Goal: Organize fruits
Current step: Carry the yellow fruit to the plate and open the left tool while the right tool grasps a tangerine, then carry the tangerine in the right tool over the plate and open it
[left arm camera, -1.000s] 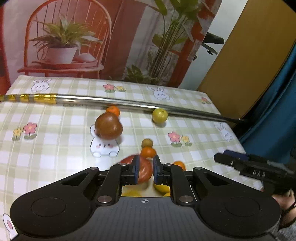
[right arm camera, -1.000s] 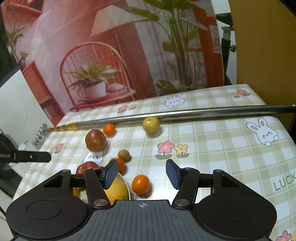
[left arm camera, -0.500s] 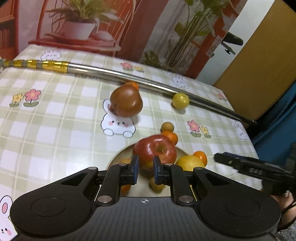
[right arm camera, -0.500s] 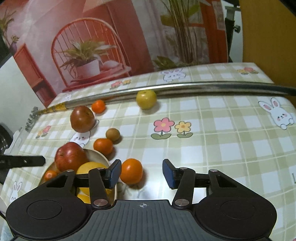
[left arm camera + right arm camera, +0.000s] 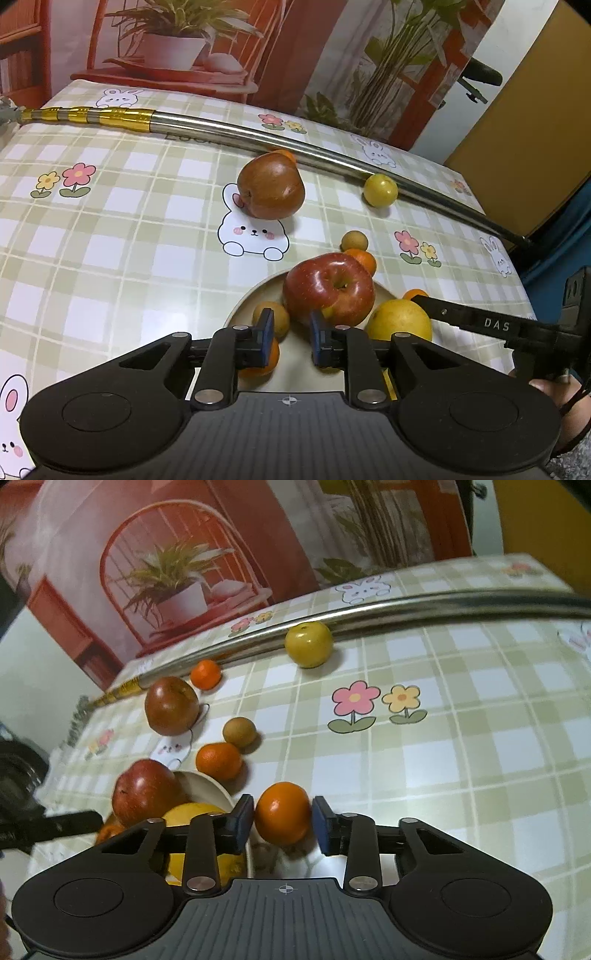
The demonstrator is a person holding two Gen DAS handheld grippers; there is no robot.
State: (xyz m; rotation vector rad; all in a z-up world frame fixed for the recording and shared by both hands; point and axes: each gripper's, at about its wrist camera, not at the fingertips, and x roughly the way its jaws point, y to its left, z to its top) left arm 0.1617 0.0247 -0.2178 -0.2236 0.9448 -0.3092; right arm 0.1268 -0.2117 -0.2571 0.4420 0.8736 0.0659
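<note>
The orange (image 5: 282, 812), a small matte-skinned sphere, rests on the tabletop (image 5: 461, 746) just outside the bowl (image 5: 207, 788) rim, at the bowl's 3 o'clock in the right wrist view. Your right claw (image 5: 283, 821) brackets it, fingers parted a little wider than the fruit; whether the pads touch the peel cannot be told, and nothing is lifted. Your left claw (image 5: 289, 332) hangs over the bowl, fingers narrowly apart and empty, with the glossy red apple (image 5: 328, 288) at its 12 o'clock inside the bowl beside a yellow citrus (image 5: 400, 319).

Risks: the orange is round and the tablecloth smooth, so an off-centre closure could squirt it away or knock it against the rim. The bowl is crowded, and a fruit dropped onto the apple's waxy curve may roll back out.

Still loose on the tabletop: a second orange (image 5: 218, 760) and a small dull-brown fruit (image 5: 239, 732) at the bowl's 12 o'clock, a large brown-red fruit (image 5: 171, 705) beyond, and a small orange (image 5: 205, 674) and a yellow fruit (image 5: 309, 643) against the polished metal rod (image 5: 424, 605).
</note>
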